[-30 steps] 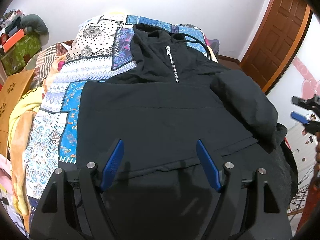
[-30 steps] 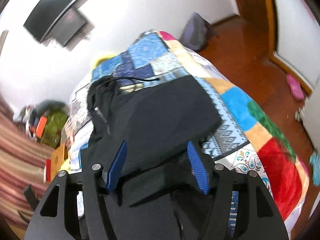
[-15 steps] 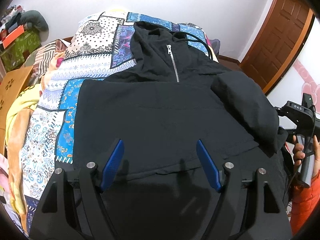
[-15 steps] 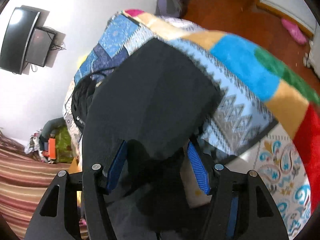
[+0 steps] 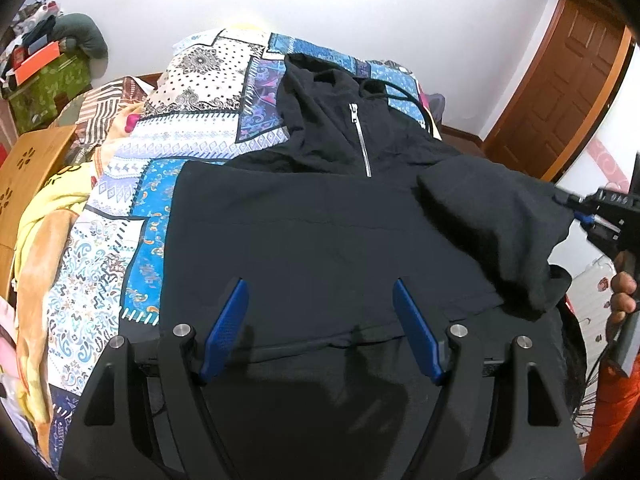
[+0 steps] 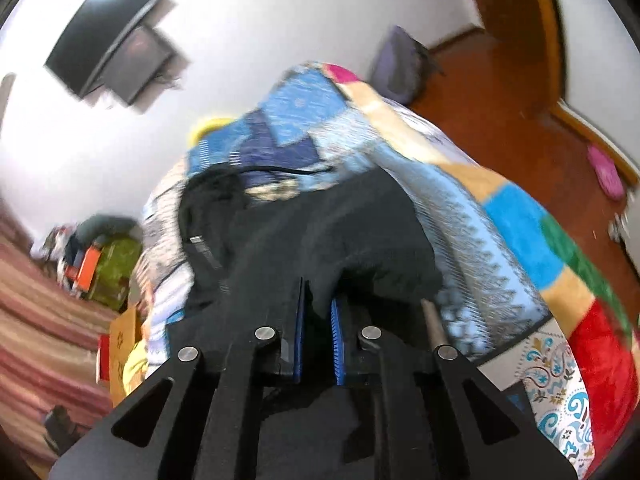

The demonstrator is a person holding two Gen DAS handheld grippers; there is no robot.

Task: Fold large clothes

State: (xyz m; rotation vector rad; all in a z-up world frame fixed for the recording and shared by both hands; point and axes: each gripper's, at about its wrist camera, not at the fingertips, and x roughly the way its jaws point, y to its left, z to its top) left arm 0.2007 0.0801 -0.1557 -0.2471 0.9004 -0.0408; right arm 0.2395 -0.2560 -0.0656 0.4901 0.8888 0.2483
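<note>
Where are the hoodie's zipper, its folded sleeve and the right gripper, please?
zipper (image 5: pixel 361 141), left wrist view, mid-length of the metal teeth.
folded sleeve (image 5: pixel 492 216), left wrist view, middle of the fabric.
right gripper (image 6: pixel 318 312), right wrist view, between the fingertips.

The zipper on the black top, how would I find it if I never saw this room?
Find the bed with the colourful patchwork quilt; a large black hooded pullover lies spread on it. Near its far end, just below the hood, a short silver metal zipper runs down the middle of the chest. It is the only shiny, pale line on the dark cloth.
</note>
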